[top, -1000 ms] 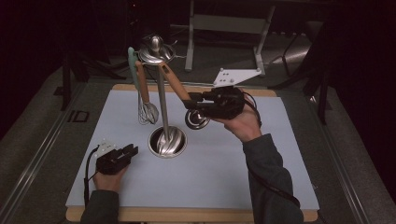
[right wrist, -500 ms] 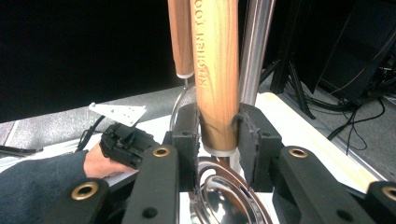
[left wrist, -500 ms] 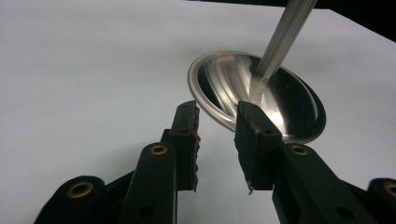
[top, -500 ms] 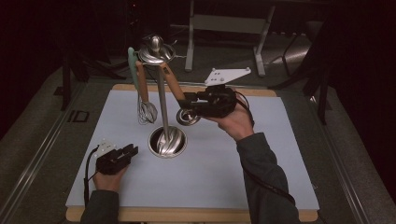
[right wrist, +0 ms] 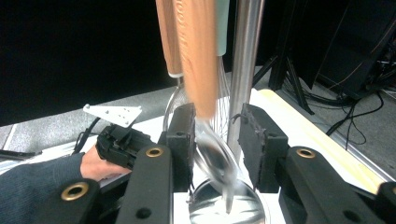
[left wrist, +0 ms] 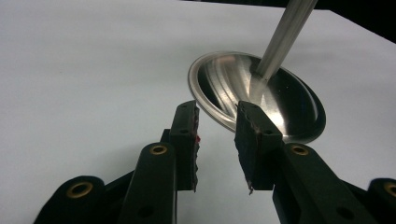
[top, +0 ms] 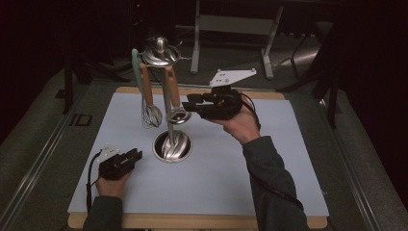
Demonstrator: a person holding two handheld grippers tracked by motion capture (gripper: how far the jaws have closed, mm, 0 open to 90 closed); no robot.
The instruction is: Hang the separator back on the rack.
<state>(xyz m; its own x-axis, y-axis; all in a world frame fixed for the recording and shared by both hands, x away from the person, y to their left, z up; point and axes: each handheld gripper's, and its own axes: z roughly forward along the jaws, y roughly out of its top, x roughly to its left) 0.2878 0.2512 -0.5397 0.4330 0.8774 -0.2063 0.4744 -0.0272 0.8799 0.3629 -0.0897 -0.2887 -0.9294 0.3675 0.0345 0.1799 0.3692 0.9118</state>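
Ladle [top: 176, 114] w/ wooden handle hangs from top ring of steel utensil stand [top: 167, 98], bowl end dangling beside the pole, above the stand's round base [top: 172, 146] on the light table mat [top: 269, 159]. Right gripper [top: 191, 104] sits level just beside it; in right gripper view its jaws have just been opening, ladle's metal neck [right wrist: 212, 149] between them but pads not pressing, so released. Whisk [top: 150, 113] hangs on stand's other side. Left gripper [top: 135, 155] rests on mat near base, 2 jaws apart, nothing between.
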